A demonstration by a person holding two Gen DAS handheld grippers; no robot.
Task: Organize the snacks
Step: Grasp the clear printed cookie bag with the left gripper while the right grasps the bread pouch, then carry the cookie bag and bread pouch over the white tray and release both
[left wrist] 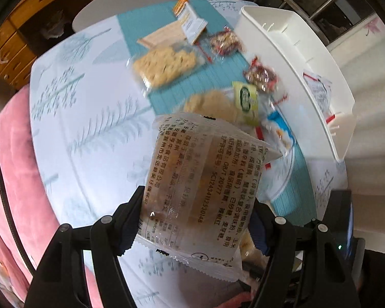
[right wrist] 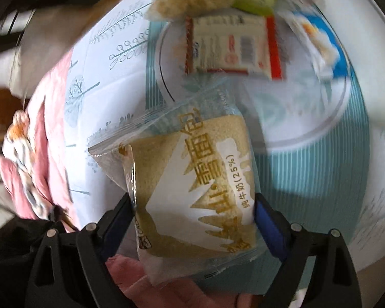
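Note:
My left gripper point(left wrist: 195, 220) is shut on a clear-wrapped cake packet point(left wrist: 202, 179) with black print, held above the table. My right gripper point(right wrist: 193, 205) is shut on a bread packet point(right wrist: 192, 190) with gold lettering, held above the table's near edge. A white organizer tray point(left wrist: 290, 51) stands at the right of the table. Loose snacks lie on the teal runner: a cracker bag point(left wrist: 164, 64), two red-speckled packets point(left wrist: 224, 42) and a green sachet point(left wrist: 246, 97). A plate point(right wrist: 328, 125) holds a red-and-white packet point(right wrist: 233, 48) and a blue-and-white packet point(right wrist: 320, 38).
The round table has a white cloth with tree print point(left wrist: 89, 102) and a teal runner point(left wrist: 218, 77). A pink cushion point(left wrist: 10, 179) lies at the left edge. A wooden cabinet point(left wrist: 10, 43) stands behind. An orange-and-white box point(left wrist: 190, 20) sits at the far side.

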